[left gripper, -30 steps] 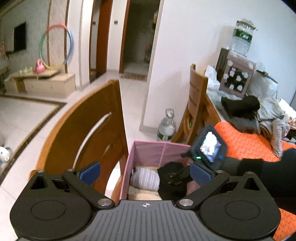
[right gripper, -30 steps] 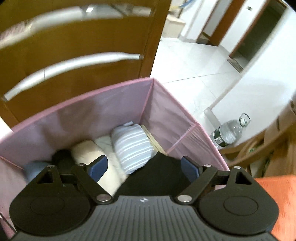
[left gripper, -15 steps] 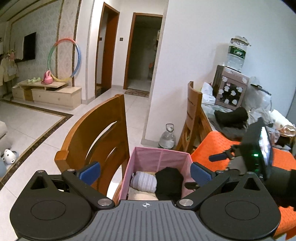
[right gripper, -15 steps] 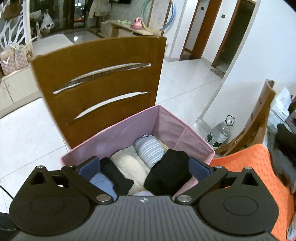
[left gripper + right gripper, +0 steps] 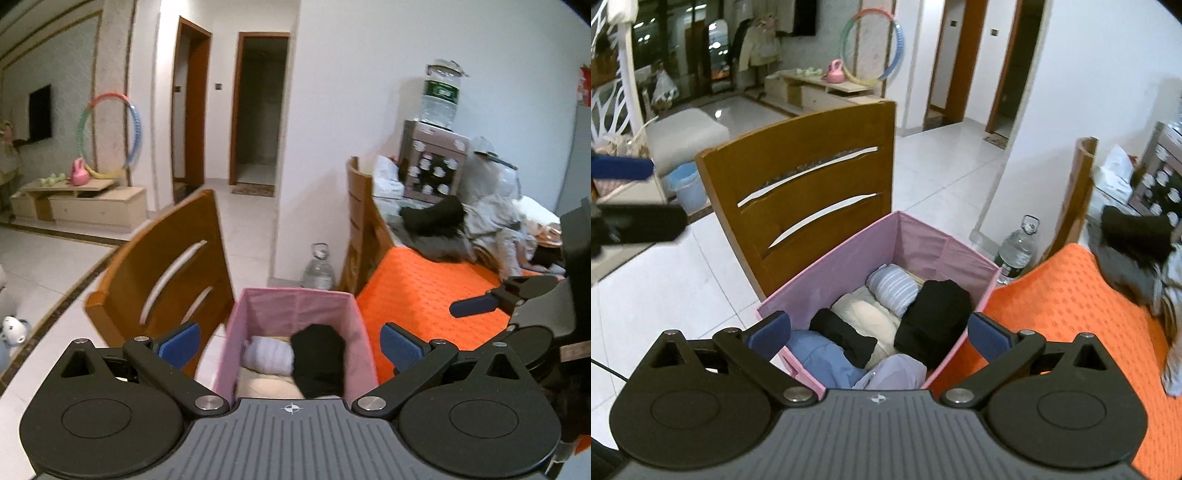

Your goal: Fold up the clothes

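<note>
A pink fabric box [image 5: 849,254] holds several folded garments: a black one [image 5: 934,317] on the right, a striped roll [image 5: 892,284], a cream one, a blue one and a lavender one. My right gripper [image 5: 879,332] hangs open above the box's near end with nothing between its pads. My left gripper [image 5: 290,345] is open too and empty, looking at the same box [image 5: 295,306] and the black garment [image 5: 319,362]. One of the right gripper's fingers [image 5: 476,305] shows over the orange table cover [image 5: 417,295]. A heap of unfolded clothes [image 5: 487,221] lies at the cover's far end.
A wooden chair [image 5: 812,177] stands right behind the box. A second chair [image 5: 360,221] stands by the table's far end, with a water bottle [image 5: 1015,251] on the floor beside it. A blue bucket [image 5: 687,184] sits further left. White tiled floor surrounds the box.
My right gripper has risen and drawn back from inside the box, and the black garment stays in the box. The left gripper has drawn back a little, so the box looks smaller.
</note>
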A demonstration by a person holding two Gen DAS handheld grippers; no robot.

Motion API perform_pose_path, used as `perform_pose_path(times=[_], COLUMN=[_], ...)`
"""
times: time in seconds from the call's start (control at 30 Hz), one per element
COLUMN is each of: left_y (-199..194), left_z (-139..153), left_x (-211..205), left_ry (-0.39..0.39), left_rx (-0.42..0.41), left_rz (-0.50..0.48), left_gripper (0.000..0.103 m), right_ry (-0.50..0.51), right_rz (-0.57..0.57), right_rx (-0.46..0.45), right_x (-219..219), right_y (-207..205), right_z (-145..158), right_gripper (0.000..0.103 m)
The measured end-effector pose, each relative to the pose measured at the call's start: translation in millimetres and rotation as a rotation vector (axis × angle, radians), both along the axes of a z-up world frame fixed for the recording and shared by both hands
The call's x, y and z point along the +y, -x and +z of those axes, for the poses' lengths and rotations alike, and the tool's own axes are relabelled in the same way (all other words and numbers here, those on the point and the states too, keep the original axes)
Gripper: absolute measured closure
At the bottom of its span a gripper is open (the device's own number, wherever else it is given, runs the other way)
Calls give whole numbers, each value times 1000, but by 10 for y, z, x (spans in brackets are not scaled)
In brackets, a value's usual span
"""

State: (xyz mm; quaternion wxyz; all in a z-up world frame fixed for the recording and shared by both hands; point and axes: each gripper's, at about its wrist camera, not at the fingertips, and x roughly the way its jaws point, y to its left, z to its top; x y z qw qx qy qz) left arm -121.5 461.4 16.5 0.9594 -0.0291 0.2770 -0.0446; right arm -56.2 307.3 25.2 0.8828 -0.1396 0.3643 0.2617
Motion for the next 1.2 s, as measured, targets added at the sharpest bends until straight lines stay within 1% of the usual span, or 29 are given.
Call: perform_pose_path(times=[0.27, 0.43, 0.57, 0.7, 0.8, 0.93, 1.07, 1.13, 1.2], left_y=[6, 31, 28, 23, 30, -8, -39, -68, -99], left_z=[-40, -67, -90, -48, 34, 116, 134, 129, 131], left_x=[-516, -954, -1404, -1860, -2208, -2685, -3114, -3299, -3473], left_ry=[-63, -98, -105, -74, -54, -65, -37, -31, -46], left_rx=[28, 29, 28, 31, 4, -1, 25, 48, 66], left_rz=[-78, -59, -6, 78, 154, 254, 272, 266, 256], left_gripper=[0, 0, 0, 0, 0, 0, 0, 0, 0], right_ry=[-37, -60, -81, -70, -56, -88, -88, -93, -105], right_rz=[-25, -20, 5, 11, 1, -8, -17, -42, -89], right_rx=[7, 9, 0, -32, -109, -183, -227, -224, -209], right_x=[-502, -929, -1347, -1816, -2164, -2675, -3182, -3424, -3620], right_y=[153, 160, 132, 96, 133, 178, 226, 232, 223], right_z=[90, 111, 110, 141, 224, 339, 423, 419, 404], right_gripper=[0, 0, 0, 0, 0, 0, 0, 0, 0])
